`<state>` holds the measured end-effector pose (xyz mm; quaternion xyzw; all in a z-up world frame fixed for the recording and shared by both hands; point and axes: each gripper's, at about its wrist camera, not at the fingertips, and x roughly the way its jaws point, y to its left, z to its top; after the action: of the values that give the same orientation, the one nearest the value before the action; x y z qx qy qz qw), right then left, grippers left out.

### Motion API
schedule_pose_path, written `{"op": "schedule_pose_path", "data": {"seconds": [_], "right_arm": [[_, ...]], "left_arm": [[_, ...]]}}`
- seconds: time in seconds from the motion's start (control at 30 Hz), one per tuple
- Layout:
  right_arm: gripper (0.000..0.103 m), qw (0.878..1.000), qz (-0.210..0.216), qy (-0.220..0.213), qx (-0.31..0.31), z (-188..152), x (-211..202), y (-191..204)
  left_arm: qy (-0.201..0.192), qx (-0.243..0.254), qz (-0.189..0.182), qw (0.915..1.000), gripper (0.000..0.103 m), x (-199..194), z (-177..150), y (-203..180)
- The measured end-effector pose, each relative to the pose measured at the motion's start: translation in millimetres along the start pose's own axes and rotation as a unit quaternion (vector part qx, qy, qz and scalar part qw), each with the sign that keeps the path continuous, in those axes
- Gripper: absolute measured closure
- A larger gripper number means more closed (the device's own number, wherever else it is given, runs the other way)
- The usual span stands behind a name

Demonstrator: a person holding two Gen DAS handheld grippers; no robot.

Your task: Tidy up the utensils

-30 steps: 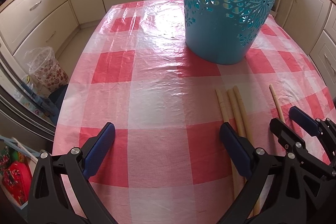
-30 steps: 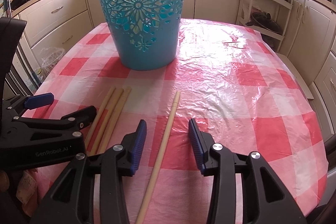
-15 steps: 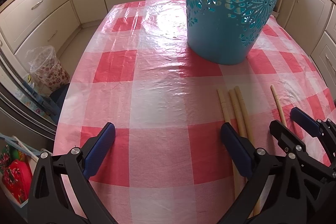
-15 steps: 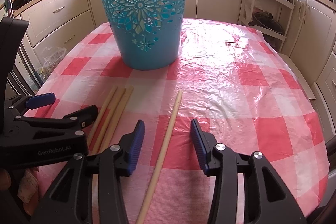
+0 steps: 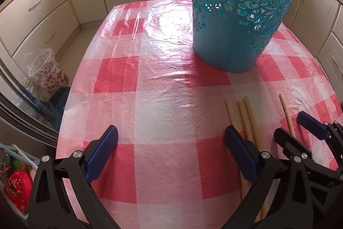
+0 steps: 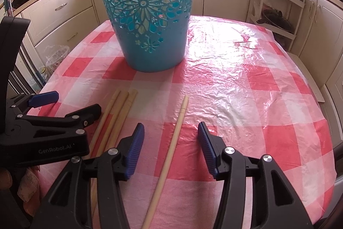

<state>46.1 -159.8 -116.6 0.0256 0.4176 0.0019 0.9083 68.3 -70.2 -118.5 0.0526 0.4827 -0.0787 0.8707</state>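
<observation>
Right gripper (image 6: 170, 135) is hovering low over the worktop (image 6: 246, 89), jaws parting, pads clear of everything. A single chopstick (image 6: 171, 149) is lying flat on the checked cloth between the two blue pads, touching neither, its far tip pointing toward the basket.

Left gripper (image 5: 171, 138) is sitting to the left of it, jaws spread wide and grasping nothing; only bare cloth is showing between them. Its right pad is resting just above three chopsticks (image 5: 243, 117), which are lying side by side and touching one another; whether the pad is touching them cannot be told. In the right wrist view these three chopsticks (image 6: 116, 113) are lying between the two grippers, apart from the single one.

Blue cut-out basket (image 6: 148, 14) is standing upright on the worktop beyond all four sticks, well apart from their tips.
</observation>
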Motion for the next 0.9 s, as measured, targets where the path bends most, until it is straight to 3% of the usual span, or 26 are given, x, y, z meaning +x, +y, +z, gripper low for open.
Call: {"op": "schedule_pose_path", "data": {"seconds": [0.37, 0.5, 0.53, 0.6, 0.9], "right_arm": [[0.056, 1.0, 0.006, 0.015, 0.019, 18.4, 11.3, -19.4], [0.04, 0.999, -0.006, 0.019, 0.029, 30.2, 22.0, -35.3], [0.024, 0.999, -0.009, 0.02, 0.028, 33.1, 24.6, -37.7], [0.007, 0.998, -0.045, 0.044, 0.027, 37.2, 34.6, -41.0], [0.006, 0.997, -0.046, 0.051, 0.033, 38.4, 38.8, -46.4]], "left_arm": [[-0.004, 0.022, -0.009, 0.9997, 0.007, 21.2, 30.0, 6.6], [-0.009, 0.019, -0.006, 0.9998, 0.007, 26.9, 38.5, 7.8], [-0.012, 0.017, -0.004, 0.9998, 0.007, 27.6, 39.3, 8.0], [-0.012, 0.014, 0.003, 0.9998, 0.006, 28.5, 40.1, 7.2], [-0.011, 0.008, 0.004, 0.9999, 0.006, 27.6, 38.4, 6.2]]}}
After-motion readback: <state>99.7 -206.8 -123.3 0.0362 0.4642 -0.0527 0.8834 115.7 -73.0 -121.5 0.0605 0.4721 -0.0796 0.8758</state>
